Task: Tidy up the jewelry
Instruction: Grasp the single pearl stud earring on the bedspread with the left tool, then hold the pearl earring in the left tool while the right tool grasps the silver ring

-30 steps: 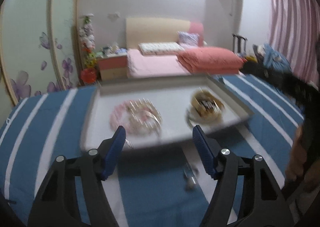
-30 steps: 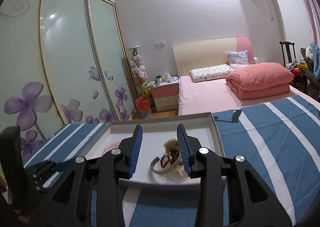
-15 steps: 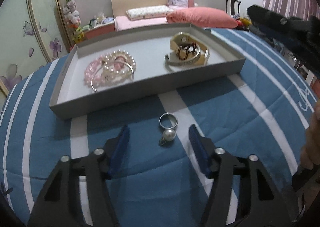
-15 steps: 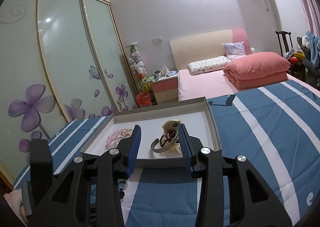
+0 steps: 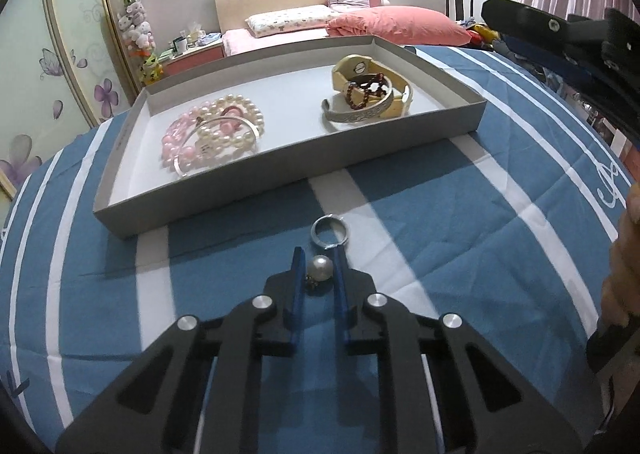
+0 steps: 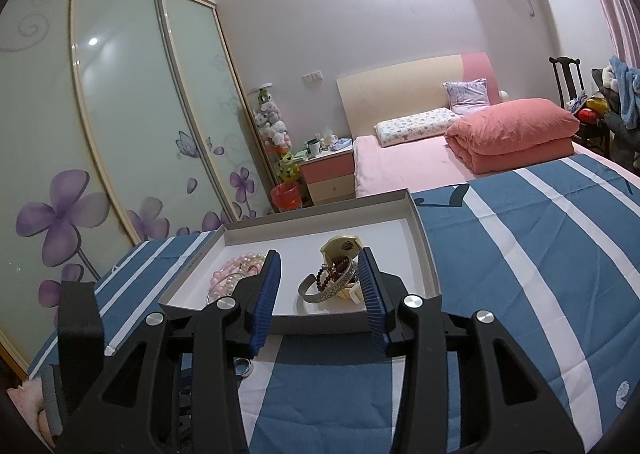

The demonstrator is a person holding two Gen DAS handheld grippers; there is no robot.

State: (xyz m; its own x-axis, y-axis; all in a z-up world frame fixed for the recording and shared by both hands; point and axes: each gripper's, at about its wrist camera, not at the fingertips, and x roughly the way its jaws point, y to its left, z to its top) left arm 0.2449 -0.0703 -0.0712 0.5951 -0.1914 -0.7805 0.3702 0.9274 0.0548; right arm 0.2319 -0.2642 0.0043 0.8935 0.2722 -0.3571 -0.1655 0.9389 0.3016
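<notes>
The left tool (image 5: 318,268) has its blue fingers (image 5: 296,274) drawn close around the pearl (image 5: 319,268) on the striped bedspread (image 5: 460,221), seemingly touching it on both sides. A ring (image 5: 329,232) lies just beyond the pearl. Past it sits the tray (image 5: 280,161), pink and white beads (image 5: 212,131) to its left, bangle (image 5: 358,113) and watch (image 5: 360,67) to its right. The right tool (image 6: 320,294) hangs above the bedspread near the tray, spread wide and holding nothing.

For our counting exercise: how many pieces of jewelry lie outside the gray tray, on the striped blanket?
2. A silver ring lies just in front of the tray, and a pearl pendant sits between the left gripper fingers. The gripper may hide others.
</notes>
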